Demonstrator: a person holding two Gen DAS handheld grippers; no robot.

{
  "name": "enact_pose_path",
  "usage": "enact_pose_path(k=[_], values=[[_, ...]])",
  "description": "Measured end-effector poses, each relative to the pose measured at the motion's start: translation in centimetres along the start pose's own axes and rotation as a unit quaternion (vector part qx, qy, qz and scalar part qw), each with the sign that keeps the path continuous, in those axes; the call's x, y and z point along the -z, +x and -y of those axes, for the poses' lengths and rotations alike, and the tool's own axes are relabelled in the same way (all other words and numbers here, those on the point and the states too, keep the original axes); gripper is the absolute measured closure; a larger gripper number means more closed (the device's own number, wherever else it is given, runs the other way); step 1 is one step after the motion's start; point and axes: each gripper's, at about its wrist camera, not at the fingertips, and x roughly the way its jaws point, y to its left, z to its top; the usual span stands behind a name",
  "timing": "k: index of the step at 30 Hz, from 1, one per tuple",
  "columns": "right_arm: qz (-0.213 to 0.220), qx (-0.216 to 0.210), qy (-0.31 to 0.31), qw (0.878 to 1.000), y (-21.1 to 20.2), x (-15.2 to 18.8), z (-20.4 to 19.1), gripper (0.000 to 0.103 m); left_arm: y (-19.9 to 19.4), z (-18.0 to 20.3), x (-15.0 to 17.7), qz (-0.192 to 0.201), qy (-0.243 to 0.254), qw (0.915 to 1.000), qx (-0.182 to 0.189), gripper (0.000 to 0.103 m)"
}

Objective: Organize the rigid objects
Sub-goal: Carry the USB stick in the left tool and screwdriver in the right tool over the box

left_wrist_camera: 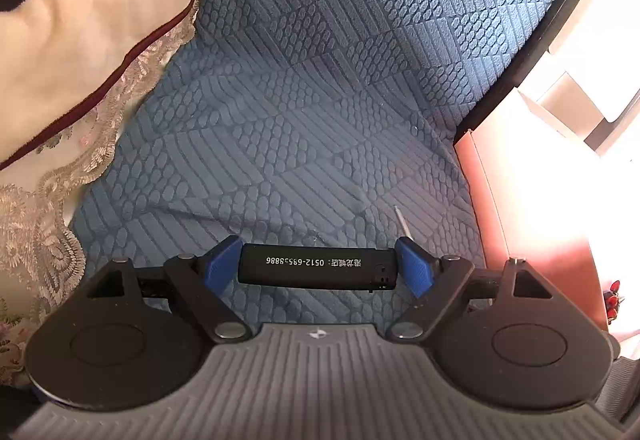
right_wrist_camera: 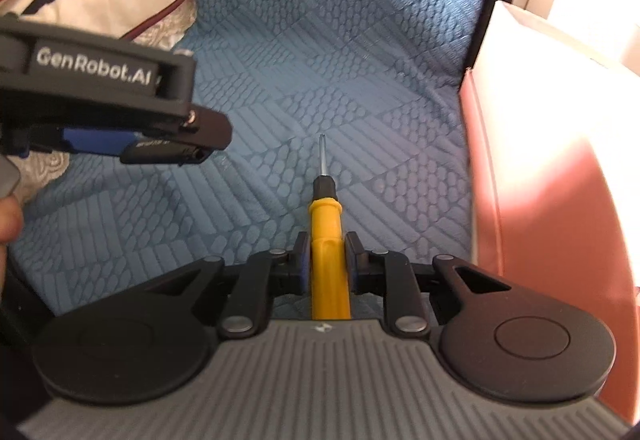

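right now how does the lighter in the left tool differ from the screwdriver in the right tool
The lighter is black with white print; the screwdriver has a yellow handle and a bare metal shaft. The lighter lies crosswise, pinched at its two ends by the left tool; the screwdriver points straight ahead, gripped on its handle's sides by the right tool. Both are held above the blue cover.

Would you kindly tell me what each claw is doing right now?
Left claw: closed on a black plastic lighter, gripped end to end.
Right claw: closed on a yellow-handled screwdriver.
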Motion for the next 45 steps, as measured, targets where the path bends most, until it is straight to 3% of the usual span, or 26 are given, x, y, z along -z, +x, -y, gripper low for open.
enact_pose_path(k=[14, 28, 45], values=[[0.030, 0.010, 0.024, 0.999, -3.3, -0.5, 1.1, 0.082, -0.7, 0.4, 0.3, 0.015, 0.022, 0.9996, -0.007, 0.017], [0.083, 0.002, 0.047, 0.995, -8.3, -1.6, 3.7, 0.082, -5.5, 2.4, -0.4, 0.047, 0.031, 0.9975, 0.043, 0.017], [0.166, 0.003, 0.051, 0.985, -16.4, -5.8, 10.1, 0.082, -9.9, 11.6, -3.0, 0.083, 0.063, 0.9911, 0.083, 0.017]])
